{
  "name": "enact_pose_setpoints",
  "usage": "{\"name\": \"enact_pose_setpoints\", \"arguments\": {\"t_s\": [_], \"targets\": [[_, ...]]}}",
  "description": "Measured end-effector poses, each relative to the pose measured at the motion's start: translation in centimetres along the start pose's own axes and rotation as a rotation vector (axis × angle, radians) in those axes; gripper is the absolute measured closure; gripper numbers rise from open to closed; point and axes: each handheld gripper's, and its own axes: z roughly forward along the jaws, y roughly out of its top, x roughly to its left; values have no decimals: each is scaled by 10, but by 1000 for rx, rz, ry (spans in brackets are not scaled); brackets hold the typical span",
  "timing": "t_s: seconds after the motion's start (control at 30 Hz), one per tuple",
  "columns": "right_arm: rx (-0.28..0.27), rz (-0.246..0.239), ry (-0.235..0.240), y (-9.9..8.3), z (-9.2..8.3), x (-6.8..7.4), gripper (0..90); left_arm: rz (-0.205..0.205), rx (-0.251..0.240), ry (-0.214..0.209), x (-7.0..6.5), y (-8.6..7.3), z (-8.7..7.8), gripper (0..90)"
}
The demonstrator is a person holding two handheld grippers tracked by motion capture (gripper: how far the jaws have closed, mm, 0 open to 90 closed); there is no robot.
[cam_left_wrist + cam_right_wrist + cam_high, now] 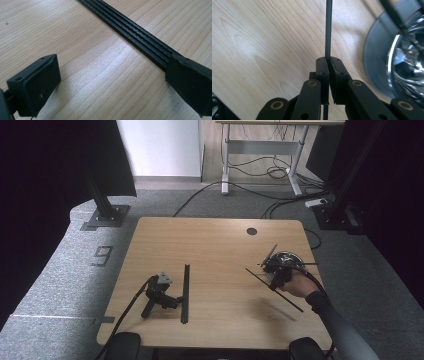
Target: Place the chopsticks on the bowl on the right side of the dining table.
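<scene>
From the high view, I see my left gripper (161, 292) lying on the counter (215, 245) beside a black strip (185, 292), bare wood around both. My right gripper (276, 272) sits near the right edge, holding a thin rod (280, 295).

In the left gripper view my fingers (35, 87) stand wide apart, one just over the strip (130, 32).

In the right gripper view my fingers (322, 72) are clamped on the rod (328, 27), with a shiny disc (384, 55) close beside them.

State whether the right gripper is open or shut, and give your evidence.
Shut. In the right gripper view the right gripper has its two jaws pressed together on a thin black strip that runs out between them.
</scene>
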Motion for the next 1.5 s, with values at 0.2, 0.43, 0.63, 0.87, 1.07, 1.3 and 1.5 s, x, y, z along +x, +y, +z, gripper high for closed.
{"name": "enact_pose_setpoints", "arguments": {"t_s": [0.2,0.43,0.63,0.87,1.07,1.3,1.5], "targets": [[-28,-4,-18,2,-24,0,855,0,0,0,0,0,0,0],[-66,31,-44,2,-41,-11,855,-1,-1,1,0,0,0,0],[-64,94,-78,0,-35,-34,855,-1,0,0,0,0,0,0],[-48,157,-94,0,-19,-56,855,-1,0,0,0,0,0,0],[-33,180,-108,2,-7,-66,855,-1,0,0,0,0,0,0],[-30,203,-105,0,3,-72,854,-1,0,0,0,0,0,0],[-45,208,-99,-3,8,-74,850,-1,0,0,0,0,0,0]]}}
